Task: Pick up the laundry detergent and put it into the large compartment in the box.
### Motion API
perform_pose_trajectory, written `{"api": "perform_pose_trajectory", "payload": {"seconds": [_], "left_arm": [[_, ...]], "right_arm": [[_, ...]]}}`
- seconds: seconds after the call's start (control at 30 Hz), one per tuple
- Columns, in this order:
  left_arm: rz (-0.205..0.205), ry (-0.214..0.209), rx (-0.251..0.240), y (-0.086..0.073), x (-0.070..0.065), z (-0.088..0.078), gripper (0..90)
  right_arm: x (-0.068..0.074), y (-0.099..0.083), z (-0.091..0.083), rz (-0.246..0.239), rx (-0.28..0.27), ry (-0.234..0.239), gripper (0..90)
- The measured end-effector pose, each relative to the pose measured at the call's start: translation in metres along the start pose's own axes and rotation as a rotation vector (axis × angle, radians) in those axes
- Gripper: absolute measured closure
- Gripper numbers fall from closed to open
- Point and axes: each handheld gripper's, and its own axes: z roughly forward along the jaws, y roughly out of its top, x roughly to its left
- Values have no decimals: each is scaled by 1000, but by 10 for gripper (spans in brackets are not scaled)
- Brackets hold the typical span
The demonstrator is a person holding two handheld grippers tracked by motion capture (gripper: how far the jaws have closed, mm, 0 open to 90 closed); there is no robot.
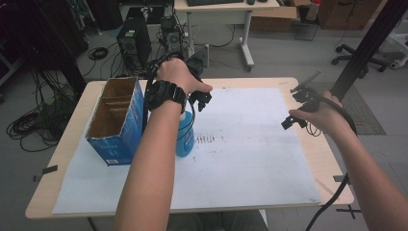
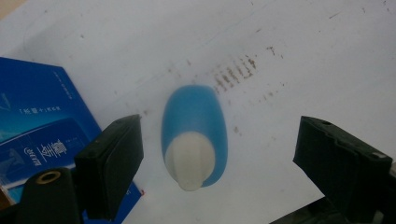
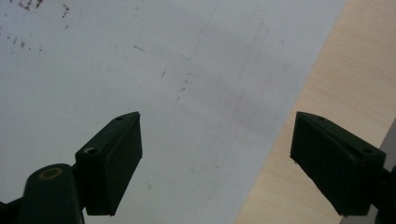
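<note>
My left gripper (image 2: 217,154) hangs wide open over the blue bottle (image 2: 194,135).

At the left, the blue carton (image 1: 118,122) stands open-topped on the white sheet (image 1: 250,144); I can make out nothing inside its cardboard compartments. Just beside its right wall the bottle stands upright with its white cap (image 2: 190,161) between my spread jaws, untouched. At the right edge, my right gripper (image 3: 217,168) is open too, holding nothing, over the sheet's border and the wooden table (image 3: 345,84).
</note>
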Motion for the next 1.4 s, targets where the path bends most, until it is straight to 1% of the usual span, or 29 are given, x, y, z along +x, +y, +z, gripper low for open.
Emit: {"api": "perform_pose_trajectory", "payload": {"seconds": [0.13, 0.23, 0.37, 0.6, 0.63, 0.87, 1.03, 1.17, 1.4], "left_arm": [[1, 1, 10, -1, 1, 2, 159], [-3, 0, 5, -1, 2, 3, 161], [-8, 6, 23, -3, 4, 8, 161], [-10, 12, 39, -5, 6, 16, 160], [-15, 11, 36, -6, 6, 17, 160], [-10, 5, 45, -7, 8, 25, 160], [-9, 2, 52, -8, 9, 28, 160], [-7, 9, 63, -9, 10, 30, 159], [-11, 3, 64, -10, 10, 36, 160]], "right_arm": [[1, 0, 1, -2, 2, 0, 171], [0, 0, 1, -2, 2, -2, 171], [1, 0, 1, -1, 1, 1, 171], [0, -1, 3, 0, 6, 1, 171], [0, -1, 3, 0, 6, 0, 171], [0, -2, 5, 1, 8, 2, 171], [0, -1, 6, -2, 9, 2, 171], [1, -1, 7, -3, 10, 3, 171], [1, -1, 8, -3, 12, 1, 171]]}}
